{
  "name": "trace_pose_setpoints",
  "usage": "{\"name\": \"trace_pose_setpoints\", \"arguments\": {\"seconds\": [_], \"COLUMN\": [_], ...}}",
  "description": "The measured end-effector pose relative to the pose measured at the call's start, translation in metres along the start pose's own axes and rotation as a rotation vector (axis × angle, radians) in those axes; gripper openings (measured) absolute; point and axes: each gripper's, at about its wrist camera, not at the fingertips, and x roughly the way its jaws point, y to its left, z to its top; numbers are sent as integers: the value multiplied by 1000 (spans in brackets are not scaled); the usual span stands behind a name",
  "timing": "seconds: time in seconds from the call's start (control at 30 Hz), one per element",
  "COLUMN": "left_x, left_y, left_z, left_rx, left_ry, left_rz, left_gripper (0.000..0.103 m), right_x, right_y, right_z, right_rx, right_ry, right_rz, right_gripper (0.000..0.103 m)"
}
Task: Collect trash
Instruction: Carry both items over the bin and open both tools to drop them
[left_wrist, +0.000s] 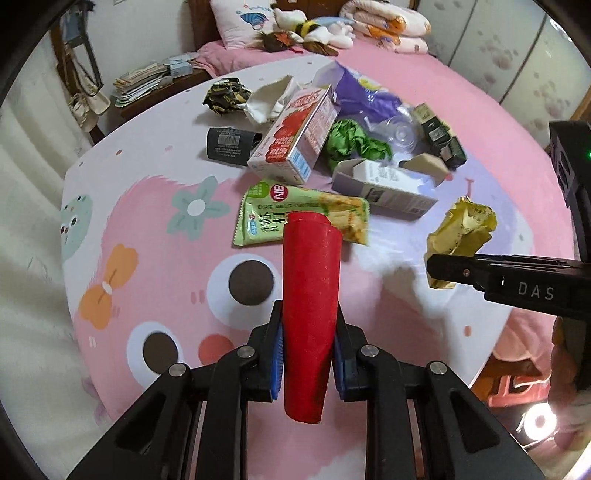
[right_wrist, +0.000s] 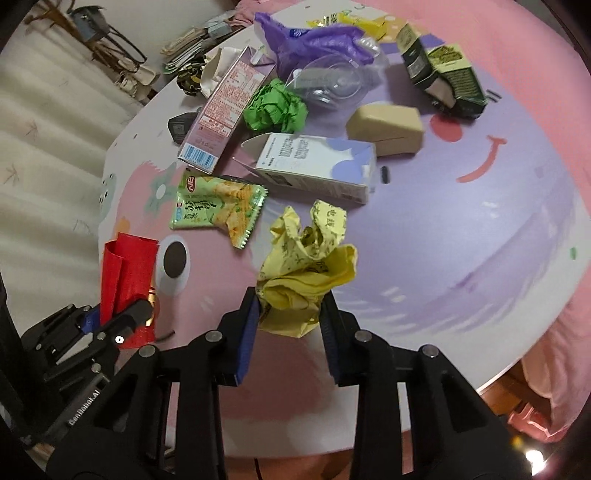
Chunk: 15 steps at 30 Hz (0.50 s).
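**Both grippers loaded over the table**

The left gripper (left_wrist: 308, 354) clamped a red packet (left_wrist: 310, 295) at six o'clock. At three o'clock, the right gripper (right_wrist: 290, 325) pinched yellow crumpled paper (right_wrist: 306, 266). Opened cartons (right_wrist: 317, 166) lay at twelve; their insides were hidden.

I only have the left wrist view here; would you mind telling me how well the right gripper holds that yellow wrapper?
Observer: The right gripper pinches the yellow wrapper at its lower end, between both blue pads.
Operator: Thanks. Does my red packet show from your side?
Observer: Yes, the red packet is folded double, and gold print shows by the left gripper.
Operator: Is anything hidden behind the white carton?
Observer: A small dark piece lies by the white carton, at its right end.
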Motion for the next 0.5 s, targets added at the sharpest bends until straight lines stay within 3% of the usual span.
{"name": "trace_pose_setpoints", "arguments": {"seconds": [0.37, 0.5], "left_x": [-29, -33], "left_y": [-60, -113], "left_z": [-47, -77], "left_rx": [-180, -258], "left_ry": [-55, -47], "left_rz": [85, 126], "left_gripper": [21, 21], "right_x": [-31, -45], "right_y": [-43, -68], "right_z": [-32, -51], "right_rx": [-206, -307], "right_ry": [32, 49], "right_rz": [67, 113], "right_gripper": [29, 28]}}
